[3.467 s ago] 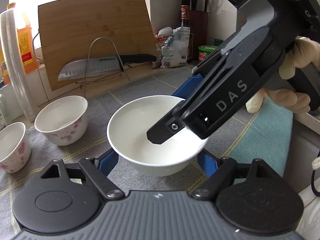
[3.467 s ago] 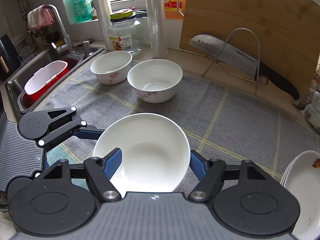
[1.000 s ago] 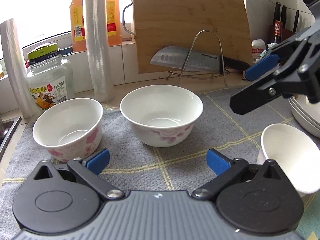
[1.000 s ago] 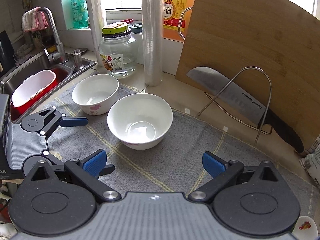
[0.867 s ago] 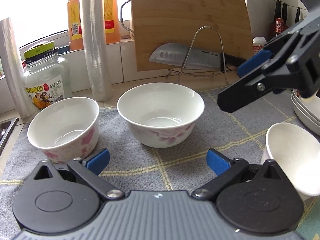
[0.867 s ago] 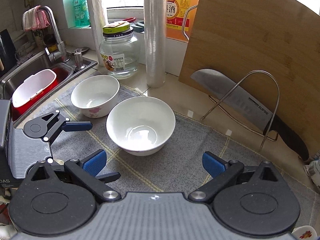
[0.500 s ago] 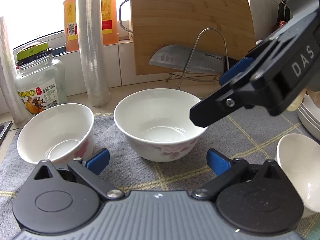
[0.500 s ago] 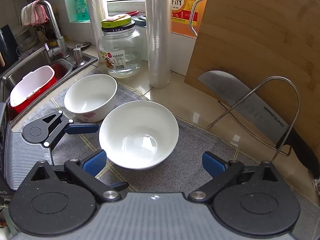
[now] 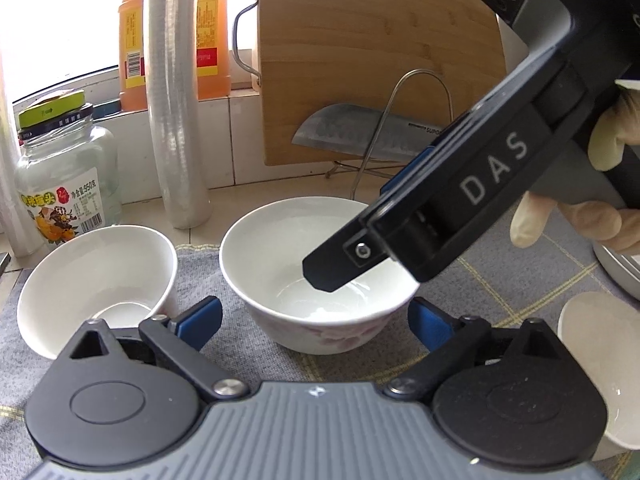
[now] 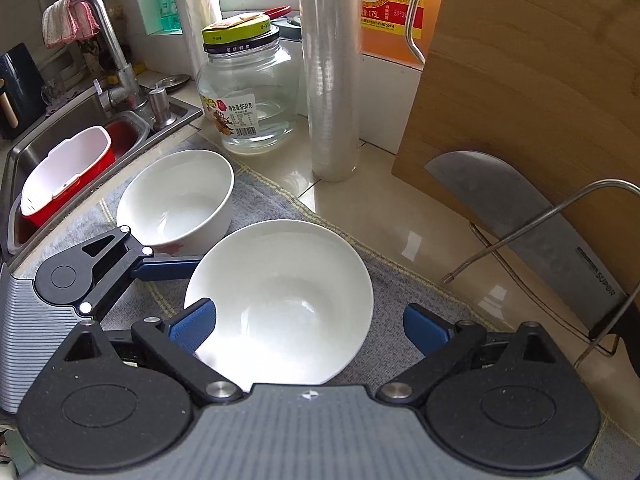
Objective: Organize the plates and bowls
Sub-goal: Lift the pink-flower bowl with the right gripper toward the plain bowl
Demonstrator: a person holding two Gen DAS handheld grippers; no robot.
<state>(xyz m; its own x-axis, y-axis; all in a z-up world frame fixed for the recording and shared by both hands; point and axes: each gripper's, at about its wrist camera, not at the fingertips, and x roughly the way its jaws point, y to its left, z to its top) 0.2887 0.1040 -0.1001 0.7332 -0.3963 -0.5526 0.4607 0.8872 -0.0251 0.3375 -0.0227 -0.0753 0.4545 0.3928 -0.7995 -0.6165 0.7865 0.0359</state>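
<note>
left wrist view: the big bowl (image 9: 320, 276) sits on the grey mat (image 9: 500, 292), in the middle, with one blue finger (image 9: 200, 320) of the left gripper (image 9: 316, 322) on each side of it. the fingers are wide apart and i cannot tell if they touch it. a small bowl (image 9: 96, 280) stands just beside it on the left. another white bowl (image 9: 596, 348) sits at the right edge.

the right gripper (image 9: 340, 268) reaches down from the right, and one dark tip hangs over the inside of the big bowl. in the right wrist view its blue fingers (image 10: 192, 324) are wide apart too, one over the near rim of the big bowl (image 10: 280, 300).

what could go wrong: the bowl is smooth and round, so it may slip out if the squeeze is weak or lopsided. the two grippers are very close and could bump. a push to the left could knock the big bowl into the small bowl (image 10: 176, 200), and they might chip. the knife (image 10: 520, 216) on its wire stand is near too.
</note>
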